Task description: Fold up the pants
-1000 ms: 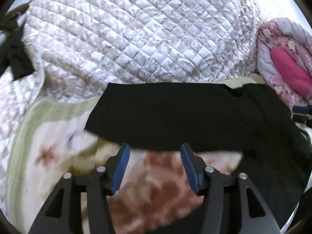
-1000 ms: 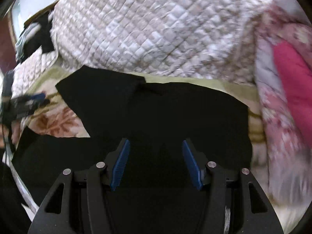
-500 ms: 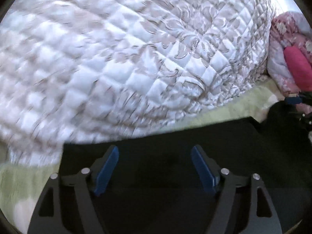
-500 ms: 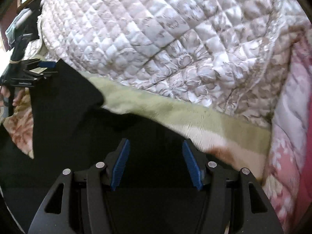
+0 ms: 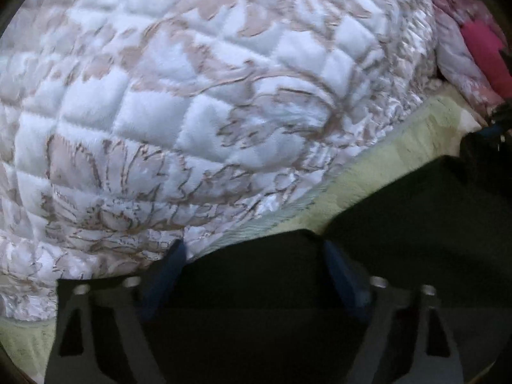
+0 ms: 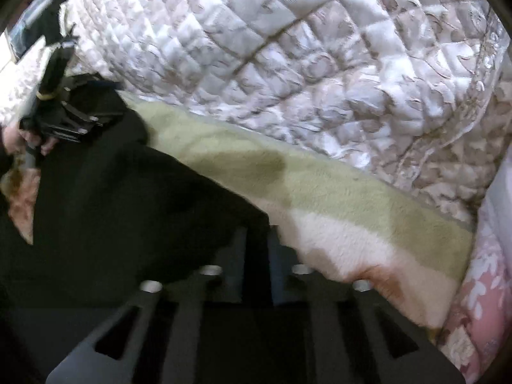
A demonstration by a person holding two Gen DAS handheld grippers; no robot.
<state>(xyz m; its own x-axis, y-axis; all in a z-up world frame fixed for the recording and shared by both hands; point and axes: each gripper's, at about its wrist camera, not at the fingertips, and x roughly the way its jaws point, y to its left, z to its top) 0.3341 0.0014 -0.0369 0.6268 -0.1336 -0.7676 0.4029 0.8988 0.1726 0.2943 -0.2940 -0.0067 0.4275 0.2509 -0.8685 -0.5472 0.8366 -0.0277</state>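
Two tongs work the far edge of the black pants [image 6: 121, 198] on the bed's green blanket [image 6: 336, 192]: right tongs [image 6: 257, 240] have just closed, pinching a corner to lift; left tongs [image 5: 252, 256] straddle the cloth, spread, narrowing slightly.

Each view is taken from a gripper's wrist, along its fingers and steeply downward, very close to the black pants [image 5: 400, 230] spread on the green-bordered blanket [image 6: 336, 192]. Both are faced toward the blanket's far edge, where the quilted cover [image 5: 208, 96] is heaped. Pants, blanket border and quilt are shared by both views; the left gripper [image 6: 76, 121] is caught at the right wrist view's left edge.
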